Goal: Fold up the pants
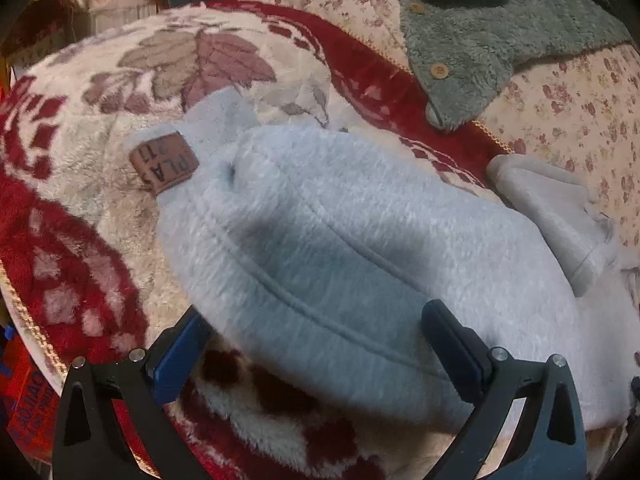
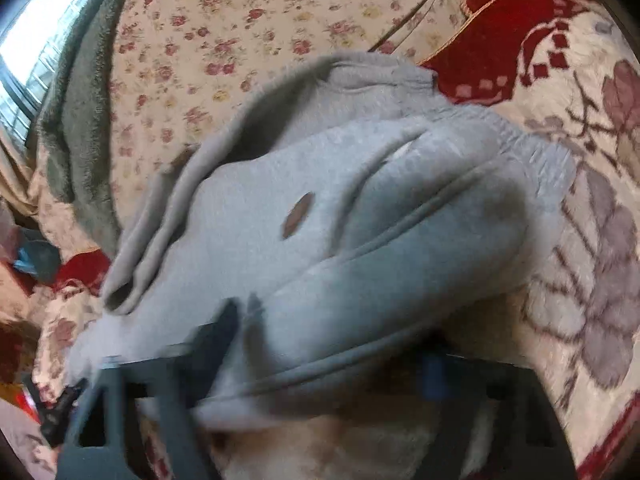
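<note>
Light grey fleece pants [image 1: 340, 208] lie folded on a red and cream plush blanket [image 1: 80, 240], with a brown leather label [image 1: 164, 162] near their far left corner. My left gripper [image 1: 316, 354] is open and low over the near edge of the pants; its right finger [image 1: 452, 352] rests on the fleece and its left finger [image 1: 180, 356] is beside the edge. The right wrist view is blurred. There the pants [image 2: 320, 200] bulge in a thick fold, and my right gripper [image 2: 330, 342] straddles their near hem with its fingers apart, the left finger [image 2: 224, 320] against the cloth.
A green fleece jacket [image 1: 480, 40] with wooden buttons lies at the back on a floral sheet [image 1: 580, 100]. A ribbed grey end of the pants [image 1: 560, 216] sticks out at the right. Orange boxes [image 1: 24, 400] sit beyond the blanket's left edge. A window [image 2: 36, 32] is far left.
</note>
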A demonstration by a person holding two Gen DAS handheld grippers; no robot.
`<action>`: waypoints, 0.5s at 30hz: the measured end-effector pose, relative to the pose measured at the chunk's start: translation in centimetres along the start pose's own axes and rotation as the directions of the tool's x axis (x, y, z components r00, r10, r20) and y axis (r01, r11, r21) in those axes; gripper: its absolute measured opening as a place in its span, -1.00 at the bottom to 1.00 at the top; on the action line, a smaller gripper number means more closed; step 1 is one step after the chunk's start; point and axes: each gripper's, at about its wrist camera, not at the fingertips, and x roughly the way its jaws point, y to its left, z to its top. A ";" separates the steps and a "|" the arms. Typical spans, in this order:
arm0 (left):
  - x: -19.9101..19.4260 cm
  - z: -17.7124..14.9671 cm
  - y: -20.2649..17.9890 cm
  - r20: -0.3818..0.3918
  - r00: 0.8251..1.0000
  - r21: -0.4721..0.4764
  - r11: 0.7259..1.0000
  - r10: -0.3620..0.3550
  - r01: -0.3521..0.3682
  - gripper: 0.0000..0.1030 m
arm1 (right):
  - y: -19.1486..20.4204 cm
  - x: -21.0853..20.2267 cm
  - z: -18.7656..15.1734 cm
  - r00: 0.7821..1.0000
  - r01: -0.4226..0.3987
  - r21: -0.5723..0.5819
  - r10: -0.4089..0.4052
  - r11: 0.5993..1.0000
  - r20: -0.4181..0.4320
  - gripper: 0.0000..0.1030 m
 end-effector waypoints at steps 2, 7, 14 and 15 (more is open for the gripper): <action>0.3 0.3 0.1 -0.011 1.000 -0.012 1.000 -0.019 0.019 1.00 | -0.4 0.0 0.2 1.000 -0.020 0.000 0.020 1.000 0.000 0.14; 0.3 0.5 -0.1 0.033 0.999 -0.006 1.000 -0.017 0.017 0.40 | 0.3 -0.9 0.4 0.999 -0.038 -0.065 0.038 0.997 -0.001 -0.21; -1.4 1.2 1.0 0.078 0.995 0.003 0.998 -0.061 0.061 -0.75 | 1.6 -2.5 0.6 0.998 -0.052 -0.119 0.056 0.992 0.033 -0.35; -1.7 1.4 1.2 0.075 0.994 -0.001 0.997 -0.082 0.083 -0.77 | 1.7 -2.8 0.5 0.998 -0.055 -0.122 0.060 0.991 0.036 -0.37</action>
